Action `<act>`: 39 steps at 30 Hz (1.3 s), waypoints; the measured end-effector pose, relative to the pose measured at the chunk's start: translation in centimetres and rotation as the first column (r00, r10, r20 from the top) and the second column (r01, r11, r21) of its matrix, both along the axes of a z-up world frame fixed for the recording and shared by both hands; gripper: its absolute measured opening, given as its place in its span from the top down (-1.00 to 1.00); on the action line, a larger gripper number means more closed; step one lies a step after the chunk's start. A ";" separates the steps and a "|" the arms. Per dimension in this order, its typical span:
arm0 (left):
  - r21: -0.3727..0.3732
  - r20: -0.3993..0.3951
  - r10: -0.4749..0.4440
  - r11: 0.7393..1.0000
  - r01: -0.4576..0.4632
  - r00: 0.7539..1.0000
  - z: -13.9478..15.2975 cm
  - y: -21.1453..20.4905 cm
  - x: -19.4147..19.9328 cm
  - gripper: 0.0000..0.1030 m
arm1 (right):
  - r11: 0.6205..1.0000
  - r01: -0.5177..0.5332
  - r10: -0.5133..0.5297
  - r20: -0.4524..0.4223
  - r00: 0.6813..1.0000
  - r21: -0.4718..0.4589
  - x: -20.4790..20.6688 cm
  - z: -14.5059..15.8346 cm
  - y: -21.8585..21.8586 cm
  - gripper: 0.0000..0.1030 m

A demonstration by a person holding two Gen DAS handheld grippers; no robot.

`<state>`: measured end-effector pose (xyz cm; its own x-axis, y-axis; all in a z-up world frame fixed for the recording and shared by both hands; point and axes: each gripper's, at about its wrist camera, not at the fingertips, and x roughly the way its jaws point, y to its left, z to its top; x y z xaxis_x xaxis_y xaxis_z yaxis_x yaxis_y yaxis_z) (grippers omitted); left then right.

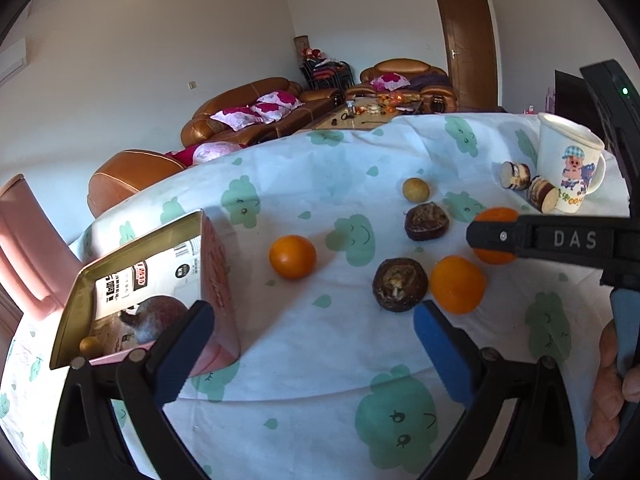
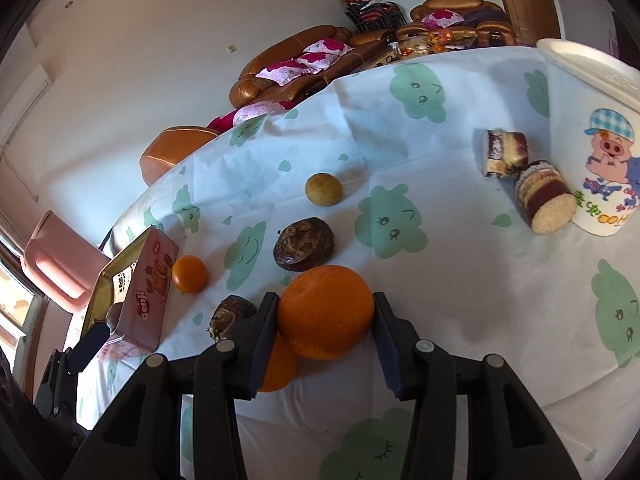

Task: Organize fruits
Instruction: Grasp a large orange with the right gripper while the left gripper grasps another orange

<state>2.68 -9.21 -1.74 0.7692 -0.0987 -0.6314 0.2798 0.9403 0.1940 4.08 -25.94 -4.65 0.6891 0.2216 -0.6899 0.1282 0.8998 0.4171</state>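
The right gripper (image 2: 326,322) clamps an orange (image 2: 326,312) on the tablecloth (image 2: 440,280) (pads touching both sides). The left gripper (image 1: 316,328) stands wide and empty beside an open tin (image 1: 160,276). Farther back stands a mug (image 2: 592,140).

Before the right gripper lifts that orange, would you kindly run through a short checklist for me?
1. Right gripper pads against the orange on both sides: ok.
2. Grip firm enough to lift: cannot tell.
3. Second orange sits close beside the left pad and may be nudged: not ok.
4. Tin open, with room: ok.
5. Left gripper open and empty, clear of the tin's mouth: ok.
6. Mug clear of the path: ok.
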 end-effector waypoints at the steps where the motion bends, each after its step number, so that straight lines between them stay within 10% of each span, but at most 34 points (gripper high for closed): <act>1: -0.001 -0.003 0.000 1.000 0.000 1.000 0.0 -0.3 0.0 -0.98 | 1.000 0.014 -0.015 0.018 1.000 0.006 -0.2 0.4 -0.4 0.07; 17: -0.161 -0.159 -0.075 0.986 0.049 0.984 -0.2 -5.0 1.2 -0.36 | 0.983 0.153 -0.130 0.195 0.972 -0.106 -2.8 4.3 -2.3 0.07; 25: -0.305 -0.207 -0.182 0.946 0.113 0.961 -0.3 -4.1 0.8 -0.36 | 0.975 0.198 -0.171 0.228 0.958 -0.099 -3.8 5.3 -3.5 0.07; 36: -0.119 -0.211 -0.107 0.989 0.083 0.972 -1.0 -8.5 1.8 -0.08 | 0.976 0.191 -0.163 0.236 0.958 -0.101 -4.1 5.6 -3.4 0.06; 39: -0.174 -0.286 -0.145 0.980 0.098 0.947 -1.4 -6.2 1.9 0.04 | 0.979 0.186 -0.162 0.229 0.960 -0.087 -4.0 5.5 -3.5 0.06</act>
<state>4.54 -15.43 -3.10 0.5263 -0.2946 -0.7977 0.4162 0.9073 -0.0605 0.10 -29.47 0.85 0.8474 0.0179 -0.5306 0.2032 0.9124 0.3552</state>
